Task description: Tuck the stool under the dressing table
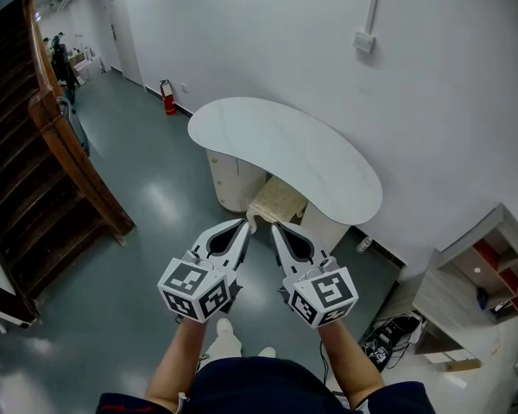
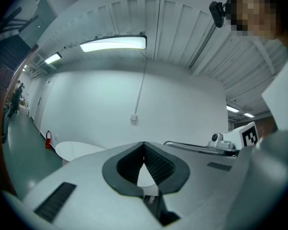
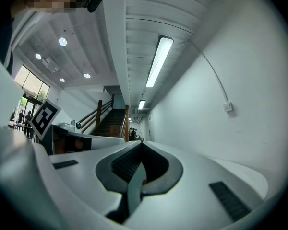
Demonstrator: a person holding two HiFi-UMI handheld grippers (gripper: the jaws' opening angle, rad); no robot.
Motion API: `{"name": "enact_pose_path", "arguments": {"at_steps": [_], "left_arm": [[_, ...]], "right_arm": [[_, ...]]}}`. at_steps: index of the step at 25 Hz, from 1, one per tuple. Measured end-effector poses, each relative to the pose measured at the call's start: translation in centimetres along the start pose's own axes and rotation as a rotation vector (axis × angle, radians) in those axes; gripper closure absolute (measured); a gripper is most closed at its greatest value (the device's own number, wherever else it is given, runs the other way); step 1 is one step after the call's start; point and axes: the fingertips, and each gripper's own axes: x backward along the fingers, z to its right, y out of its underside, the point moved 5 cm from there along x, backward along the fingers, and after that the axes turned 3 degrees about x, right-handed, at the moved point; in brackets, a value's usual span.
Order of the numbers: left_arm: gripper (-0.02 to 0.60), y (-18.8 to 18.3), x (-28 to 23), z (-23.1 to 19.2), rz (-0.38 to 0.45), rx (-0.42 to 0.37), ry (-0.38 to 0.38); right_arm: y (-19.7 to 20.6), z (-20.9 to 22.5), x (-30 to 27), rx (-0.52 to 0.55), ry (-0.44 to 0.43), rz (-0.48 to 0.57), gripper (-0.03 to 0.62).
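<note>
Our left tool (image 1: 245,223) and right tool (image 1: 274,226), both pressed shut and empty, hover near the beige fuzzy stool (image 1: 277,200), which sits partly under the white kidney-shaped counter (image 1: 268,136), so we may be nudging it in or already done.

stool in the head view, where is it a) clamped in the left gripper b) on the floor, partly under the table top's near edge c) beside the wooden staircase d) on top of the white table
b: the beige stool stands on the floor, its far part hidden under the near edge of the white table top.
</note>
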Motion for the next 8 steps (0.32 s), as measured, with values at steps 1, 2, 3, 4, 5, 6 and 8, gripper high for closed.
{"name": "enact_pose_path", "arguments": {"at_steps": [1,2,3,4,5,6,8], "left_arm": [[0.572,0.01,-0.08,0.02,0.000,-0.001,0.000],[0.572,0.01,-0.13,0.03,0.000,-0.001,0.000],[0.572,0.02,-0.18,0.02,0.000,0.000,0.000],[0.574,0.03,-0.25,0.01,0.001,0.000,0.000],[0.572,0.04,-0.34,0.00,0.001,0.000,-0.001],[0.574,0.05,-0.45,-0.01,0.001,0.000,-0.001],[0.572,0.06,-0.71,-0.01,0.001,-0.001,-0.001]], "right_arm": [[0.01,0.08,0.03,-0.001,0.001,0.000,0.585],[0.03,0.14,0.06,-0.001,0.001,0.001,0.583],[0.07,0.20,0.08,-0.002,0.001,0.002,0.583],[0.12,0.28,0.10,-0.002,0.002,0.002,0.585],[0.17,0.41,0.10,-0.002,0.003,0.003,0.583],[0.21,0.56,0.10,-0.002,0.004,0.003,0.583],[0.27,0.90,0.11,-0.001,0.008,0.003,0.583]]}}
